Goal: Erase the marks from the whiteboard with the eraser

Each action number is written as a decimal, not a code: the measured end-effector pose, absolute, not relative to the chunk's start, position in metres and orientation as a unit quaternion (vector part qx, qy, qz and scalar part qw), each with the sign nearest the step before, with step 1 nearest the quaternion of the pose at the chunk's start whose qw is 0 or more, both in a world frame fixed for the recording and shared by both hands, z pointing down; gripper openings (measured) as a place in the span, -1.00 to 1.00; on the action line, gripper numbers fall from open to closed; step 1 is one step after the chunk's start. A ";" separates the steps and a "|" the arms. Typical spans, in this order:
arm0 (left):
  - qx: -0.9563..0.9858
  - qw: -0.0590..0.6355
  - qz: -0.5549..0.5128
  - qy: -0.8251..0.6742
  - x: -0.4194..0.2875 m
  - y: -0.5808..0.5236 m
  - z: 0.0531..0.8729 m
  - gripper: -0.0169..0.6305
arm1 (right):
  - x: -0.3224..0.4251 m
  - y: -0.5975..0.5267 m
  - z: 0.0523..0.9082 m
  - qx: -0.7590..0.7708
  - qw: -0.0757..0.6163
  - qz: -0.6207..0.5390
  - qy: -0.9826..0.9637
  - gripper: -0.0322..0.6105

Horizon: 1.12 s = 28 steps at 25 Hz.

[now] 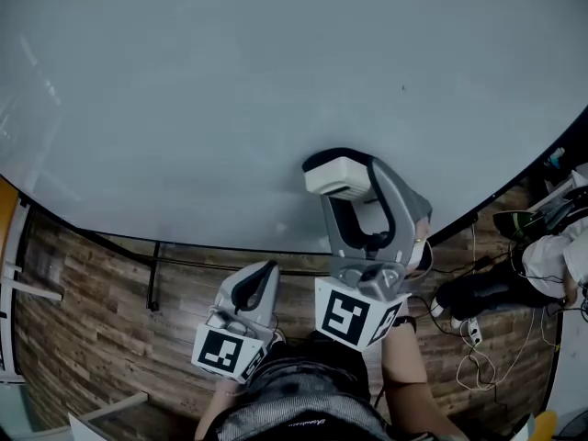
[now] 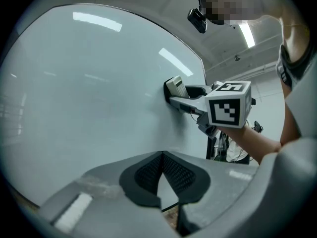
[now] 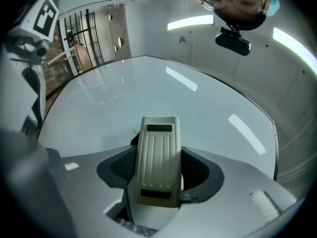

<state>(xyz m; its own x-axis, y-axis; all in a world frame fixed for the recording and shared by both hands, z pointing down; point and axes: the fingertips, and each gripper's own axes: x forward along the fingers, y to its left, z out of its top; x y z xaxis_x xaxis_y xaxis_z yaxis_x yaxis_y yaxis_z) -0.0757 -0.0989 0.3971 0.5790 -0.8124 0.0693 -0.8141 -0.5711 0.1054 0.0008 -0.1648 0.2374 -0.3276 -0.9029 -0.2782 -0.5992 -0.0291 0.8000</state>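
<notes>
Pressing the eraser [image 3: 157, 162] flat against the whiteboard [image 1: 230, 90], near its lower edge.
Right gripper [image 1: 347, 189] clenched across the ribbed plastic back: it looks light and rigid with a soft face, so a mid-body hold suits; left gripper [image 2: 162, 175] closed on nothing.

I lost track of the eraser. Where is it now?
The eraser is clamped in the right gripper, held against the whiteboard near its lower edge, right of centre in the head view.
</notes>
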 end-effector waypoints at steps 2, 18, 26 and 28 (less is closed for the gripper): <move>0.885 0.067 0.009 -0.461 -0.070 -0.096 0.398 -0.95 | 0.003 -0.165 0.250 0.545 0.182 -0.459 -0.677 -0.09; 0.870 0.083 0.020 -0.485 -0.069 -0.085 0.411 -0.95 | 0.003 -0.168 0.340 0.493 0.267 -0.472 -0.680 -0.09; 0.869 0.086 0.027 -0.487 -0.070 -0.082 0.416 -0.95 | 0.001 -0.166 0.381 0.470 0.297 -0.472 -0.684 -0.09; 0.869 0.085 0.027 -0.486 -0.071 -0.075 0.415 -0.95 | 0.000 -0.159 0.393 0.461 0.314 -0.474 -0.681 -0.08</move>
